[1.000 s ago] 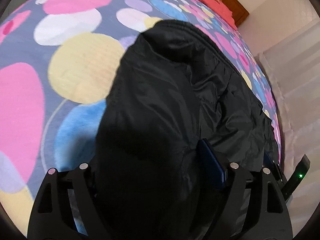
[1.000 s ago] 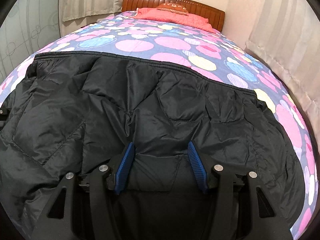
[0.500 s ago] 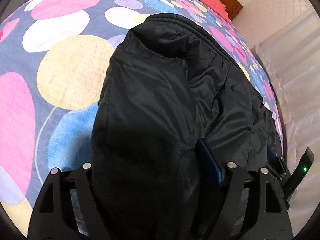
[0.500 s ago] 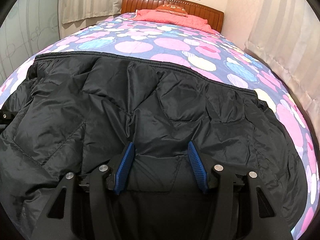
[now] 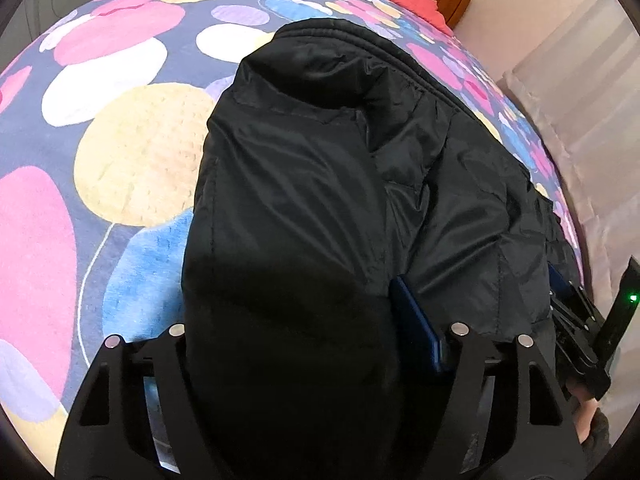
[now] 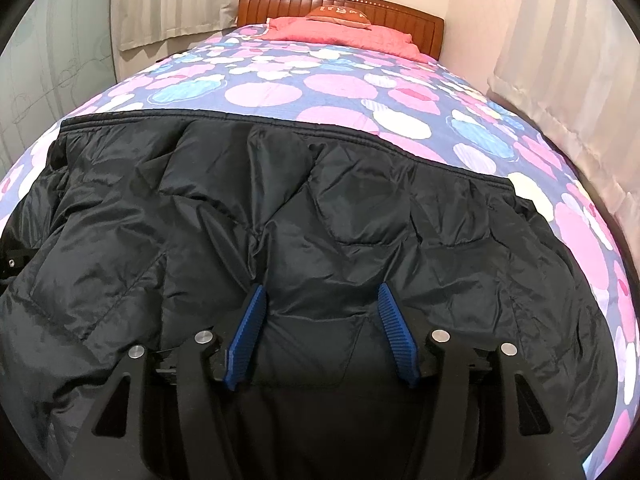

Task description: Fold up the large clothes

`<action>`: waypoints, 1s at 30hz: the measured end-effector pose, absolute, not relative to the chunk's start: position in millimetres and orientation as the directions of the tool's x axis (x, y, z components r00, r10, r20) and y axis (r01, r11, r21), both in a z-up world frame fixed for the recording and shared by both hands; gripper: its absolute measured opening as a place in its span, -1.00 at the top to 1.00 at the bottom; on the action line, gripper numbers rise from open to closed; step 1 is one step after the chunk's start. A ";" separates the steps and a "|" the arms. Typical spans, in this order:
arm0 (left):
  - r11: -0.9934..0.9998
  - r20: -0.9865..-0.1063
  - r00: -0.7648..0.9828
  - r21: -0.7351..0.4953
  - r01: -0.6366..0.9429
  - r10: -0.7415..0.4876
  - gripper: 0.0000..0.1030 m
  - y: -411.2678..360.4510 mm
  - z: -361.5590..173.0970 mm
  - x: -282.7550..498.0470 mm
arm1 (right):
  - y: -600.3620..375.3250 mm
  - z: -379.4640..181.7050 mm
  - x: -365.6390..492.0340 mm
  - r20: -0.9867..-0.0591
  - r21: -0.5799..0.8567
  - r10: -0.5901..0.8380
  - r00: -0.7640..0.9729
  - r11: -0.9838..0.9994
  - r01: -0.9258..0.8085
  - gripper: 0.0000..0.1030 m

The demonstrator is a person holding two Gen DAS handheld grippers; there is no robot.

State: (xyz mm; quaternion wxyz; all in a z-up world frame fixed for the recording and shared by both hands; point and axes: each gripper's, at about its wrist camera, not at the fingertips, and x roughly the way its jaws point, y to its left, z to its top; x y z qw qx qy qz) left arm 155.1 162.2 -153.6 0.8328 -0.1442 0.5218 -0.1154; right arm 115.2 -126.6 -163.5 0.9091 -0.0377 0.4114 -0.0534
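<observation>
A large black puffer jacket (image 6: 304,216) lies spread across the foot of a bed, its hem edge toward the headboard. My right gripper (image 6: 322,320) is open, its blue pads (image 6: 250,324) resting on the jacket near the front edge. In the left wrist view, a thick fold of the jacket (image 5: 296,200) fills the space between my left gripper's fingers (image 5: 420,332); only the right blue pad shows, the left one is hidden by fabric. My left gripper (image 5: 304,340) holds that fold at the jacket's left side. The right gripper shows at the far right (image 5: 576,320).
The bedspread (image 6: 336,84) is blue with pink, white and yellow circles. A red pillow (image 6: 340,32) and wooden headboard (image 6: 340,0) are at the far end. Curtains (image 6: 560,60) hang along the right side, a wall (image 6: 48,60) along the left.
The left wrist view has tilted up a little, showing more of the bed beyond the jacket. The right wrist view also rose slightly. The jacket and the grips look the same.
</observation>
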 end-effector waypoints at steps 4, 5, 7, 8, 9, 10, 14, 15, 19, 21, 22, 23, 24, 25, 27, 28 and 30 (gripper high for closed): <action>0.924 -0.828 0.427 -0.380 0.046 -0.362 -0.35 162.2 -154.3 154.3 | -125.6 -163.8 119.4 -0.745 -0.118 -0.136 0.653 0.990 0.072 -0.17; 0.922 -0.828 0.426 -0.383 0.048 -0.366 -0.35 165.9 -154.7 153.4 | -125.6 -163.5 120.1 -0.745 -0.120 -0.137 0.653 0.990 0.072 -0.17; 0.914 -0.820 0.424 -0.403 0.048 -0.384 -0.38 169.5 -155.8 155.1 | -126.6 -163.3 120.1 -0.745 -0.117 -0.136 0.653 0.990 0.072 -0.17; 0.910 -0.817 0.424 -0.413 0.046 -0.392 -0.41 170.5 -157.5 155.6 | -125.9 -163.6 120.6 -0.745 -0.118 -0.136 0.653 0.990 0.072 -0.17; 0.907 -0.815 0.421 -0.420 0.046 -0.398 -0.42 171.2 -158.9 155.8 | -126.3 -163.5 120.2 -0.744 -0.120 -0.137 0.654 0.990 0.072 -0.17; 0.907 -0.815 0.420 -0.418 0.049 -0.398 -0.42 170.4 -158.9 155.9 | -126.6 -163.3 120.1 -0.743 -0.122 -0.139 0.654 0.990 0.072 -0.17; 0.908 -0.812 0.427 -0.414 0.061 -0.398 -0.21 166.9 -156.0 153.4 | -126.2 -163.6 123.3 -0.740 -0.131 -0.148 0.657 0.989 0.075 -0.17; 0.905 -0.807 0.428 -0.420 0.067 -0.406 -0.06 165.4 -154.6 152.7 | -126.2 -163.8 122.7 -0.739 -0.131 -0.147 0.657 0.989 0.075 -0.18; 0.888 -0.786 0.435 -0.453 0.076 -0.438 0.33 163.0 -147.6 148.7 | -126.8 -164.3 123.0 -0.740 -0.133 -0.149 0.656 0.988 0.075 -0.18; 0.888 -0.781 0.446 -0.454 0.076 -0.438 0.50 161.8 -141.3 145.6 | -126.9 -164.4 123.7 -0.739 -0.133 -0.149 0.657 0.988 0.075 -0.18; 0.887 -0.777 0.452 -0.456 0.077 -0.438 0.53 160.8 -136.1 143.8 | -126.9 -164.4 123.0 -0.740 -0.132 -0.148 0.656 0.988 0.074 -0.18; 0.888 -0.774 0.459 -0.453 0.080 -0.436 0.57 158.3 -130.1 142.0 | -127.0 -164.4 123.4 -0.740 -0.131 -0.148 0.656 0.989 0.075 -0.18; 0.887 -0.769 0.466 -0.453 0.086 -0.438 0.59 157.1 -124.7 140.0 | -126.9 -164.5 123.1 -0.740 -0.131 -0.147 0.656 0.989 0.074 -0.18; 0.887 -0.762 0.474 -0.452 0.097 -0.440 0.60 154.3 -116.9 137.6 | -126.9 -164.5 123.0 -0.740 -0.131 -0.148 0.656 0.989 0.074 -0.18; 0.887 -0.750 0.490 -0.445 0.121 -0.444 0.63 147.8 -101.6 132.5 | -127.0 -164.6 123.0 -0.740 -0.129 -0.146 0.656 0.989 0.074 -0.18; 0.881 -0.738 0.496 -0.452 0.138 -0.457 0.63 143.5 -92.4 129.6 | -127.1 -164.5 123.8 -0.740 -0.126 -0.143 0.657 0.989 0.074 -0.18; 0.862 -0.714 0.497 -0.479 0.166 -0.493 0.66 134.2 -76.2 126.3 | -127.3 -164.4 124.0 -0.740 -0.121 -0.139 0.658 0.990 0.074 -0.18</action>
